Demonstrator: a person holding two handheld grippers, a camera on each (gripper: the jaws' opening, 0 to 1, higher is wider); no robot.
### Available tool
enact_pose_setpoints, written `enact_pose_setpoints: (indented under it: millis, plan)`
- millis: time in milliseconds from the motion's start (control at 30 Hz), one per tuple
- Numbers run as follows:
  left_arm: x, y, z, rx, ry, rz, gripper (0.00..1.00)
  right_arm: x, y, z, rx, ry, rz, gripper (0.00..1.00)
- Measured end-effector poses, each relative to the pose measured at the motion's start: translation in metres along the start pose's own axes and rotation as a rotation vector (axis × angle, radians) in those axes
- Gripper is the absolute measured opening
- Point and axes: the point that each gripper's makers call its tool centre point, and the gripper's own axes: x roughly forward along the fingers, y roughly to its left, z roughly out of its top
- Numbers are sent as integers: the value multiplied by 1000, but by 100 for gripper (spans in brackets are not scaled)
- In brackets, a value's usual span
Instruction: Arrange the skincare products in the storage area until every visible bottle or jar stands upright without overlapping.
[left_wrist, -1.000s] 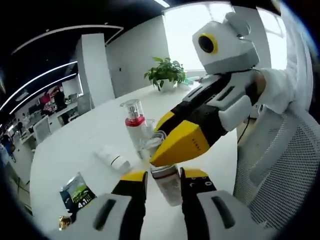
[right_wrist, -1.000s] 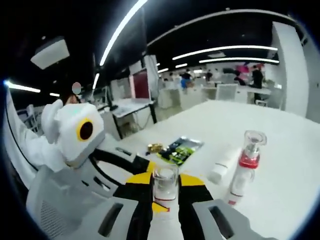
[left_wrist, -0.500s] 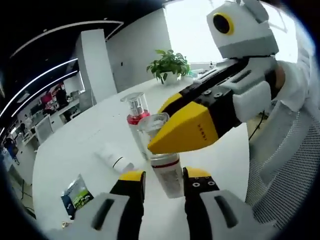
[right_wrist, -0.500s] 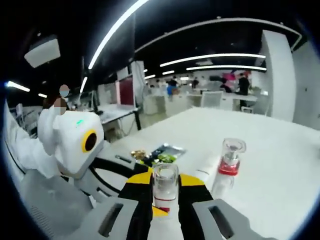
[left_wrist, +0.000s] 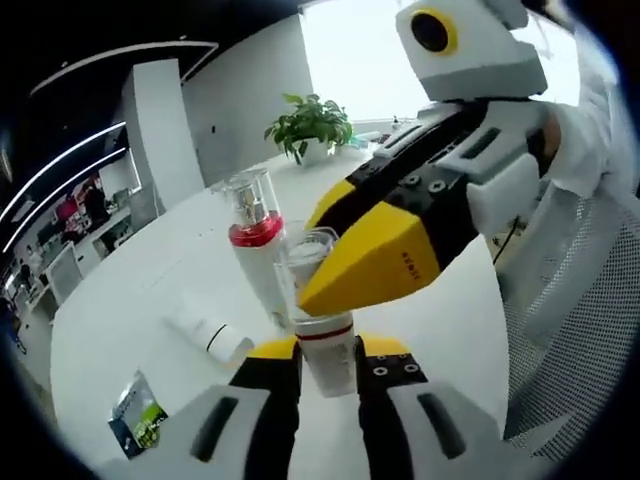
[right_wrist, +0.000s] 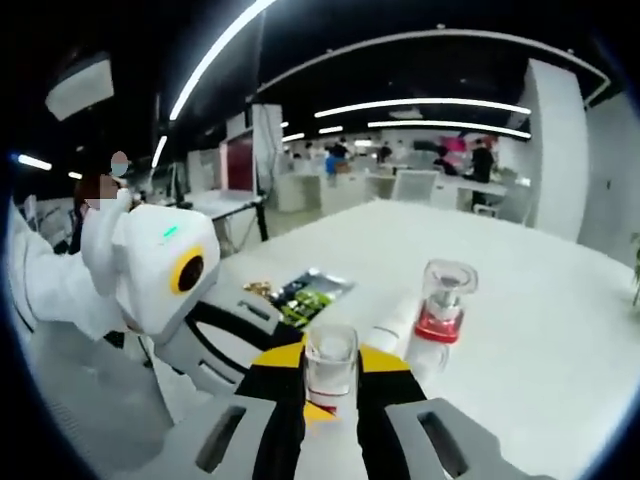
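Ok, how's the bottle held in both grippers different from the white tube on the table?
The clear-capped bottle stands upright, clamped between the left gripper jaws with the right gripper closed on its cap; the white tube lies flat on the table, untouched. The bottle has a red band under a clear cap; the tube has a dark band. Both have pale bodies.

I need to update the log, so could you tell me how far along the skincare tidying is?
Done: the red-collared pump bottle stands upright on the white table. In hand: a clear-capped bottle is gripped by both the left gripper and the right gripper. Left: the white tube lies on its side and needs standing.
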Motion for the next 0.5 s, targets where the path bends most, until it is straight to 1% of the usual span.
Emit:
enact_pose_setpoints:
  millis: [67,100,133,200,333,500]
  plan:
    - [4,2,-1,11,1,-12,20,3,-2,-2,-2,9,-6,10]
    - [5,2,-2,4,-1,-19,20,4,-3,-2,-6,12,-9,10]
    - [8,-1,-1,-14,-22,-48,19,6,-5,-2,-5,12,-12,10]
    - [10,3,-4,-39,-35,-53,18,8,-8,-4,3,21,-16,10]
    - [14,5,-6,-31,-60,-69,17,11,-13,-8,17,24,-21,11]
    - [17,3,-13,-8,-71,-83,17,14,-9,-14,-16,40,-14,11]
